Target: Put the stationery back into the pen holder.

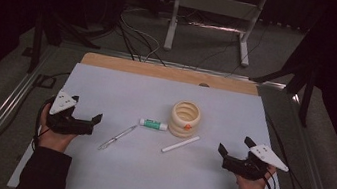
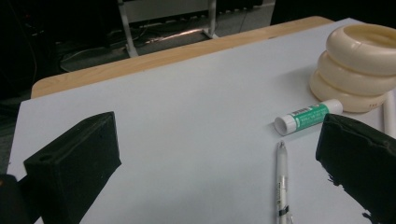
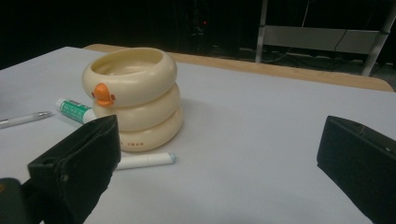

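A cream ringed cup [image 1: 185, 119] [image 2: 359, 65] [image 3: 133, 98] with an orange duck bill stands upright mid-table. Left of it lies a green-and-white glue stick [image 1: 153, 124] [image 2: 308, 117] [image 3: 73, 110]. A clear pen [image 1: 117, 137] [image 2: 282, 184] [image 3: 23, 119] lies further left, and a white pen [image 1: 180, 144] [image 3: 144, 161] lies in front of the cup. My left gripper [image 1: 89, 122] [image 2: 217, 168] rests open at the left, jaws pointing towards the clear pen, nothing between them. My right gripper [image 1: 236, 144] [image 3: 219, 172] rests open at the right, empty, facing the cup.
The white mat [image 1: 121, 92] covers a wooden table [image 1: 169, 73] with metal rails [image 1: 2, 110] at the sides. Behind the table are a white stand [image 1: 214, 10] and floor cables [image 1: 135, 34] in a dark room.
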Demonstrator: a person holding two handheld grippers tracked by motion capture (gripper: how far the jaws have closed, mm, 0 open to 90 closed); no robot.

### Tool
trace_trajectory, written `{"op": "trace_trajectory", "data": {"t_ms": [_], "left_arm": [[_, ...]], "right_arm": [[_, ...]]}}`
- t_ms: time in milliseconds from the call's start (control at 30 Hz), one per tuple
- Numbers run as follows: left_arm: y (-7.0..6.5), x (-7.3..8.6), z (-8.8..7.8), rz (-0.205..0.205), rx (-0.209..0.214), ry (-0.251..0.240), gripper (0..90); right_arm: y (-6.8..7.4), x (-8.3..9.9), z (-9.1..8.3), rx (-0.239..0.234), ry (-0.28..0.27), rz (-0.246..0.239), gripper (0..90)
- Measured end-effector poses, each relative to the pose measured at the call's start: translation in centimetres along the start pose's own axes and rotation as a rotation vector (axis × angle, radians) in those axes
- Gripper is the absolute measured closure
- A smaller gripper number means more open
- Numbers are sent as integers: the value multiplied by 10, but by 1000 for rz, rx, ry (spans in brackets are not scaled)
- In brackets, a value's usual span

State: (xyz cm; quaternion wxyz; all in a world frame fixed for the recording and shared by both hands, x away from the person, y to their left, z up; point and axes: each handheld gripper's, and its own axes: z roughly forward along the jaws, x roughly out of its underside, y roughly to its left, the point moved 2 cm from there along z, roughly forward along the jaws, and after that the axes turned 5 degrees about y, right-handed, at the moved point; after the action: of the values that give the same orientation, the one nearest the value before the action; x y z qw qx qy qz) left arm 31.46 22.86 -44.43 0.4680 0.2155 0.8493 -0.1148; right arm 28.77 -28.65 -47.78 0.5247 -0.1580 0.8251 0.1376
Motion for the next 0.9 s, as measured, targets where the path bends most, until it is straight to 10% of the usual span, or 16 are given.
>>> {"op": "trace_trajectory", "data": {"t_ms": [900], "left_arm": [[-8, -20, 39, 84, 39, 159, 1]], "right_arm": [[-2, -1, -2, 10, -6, 2, 0]]}}
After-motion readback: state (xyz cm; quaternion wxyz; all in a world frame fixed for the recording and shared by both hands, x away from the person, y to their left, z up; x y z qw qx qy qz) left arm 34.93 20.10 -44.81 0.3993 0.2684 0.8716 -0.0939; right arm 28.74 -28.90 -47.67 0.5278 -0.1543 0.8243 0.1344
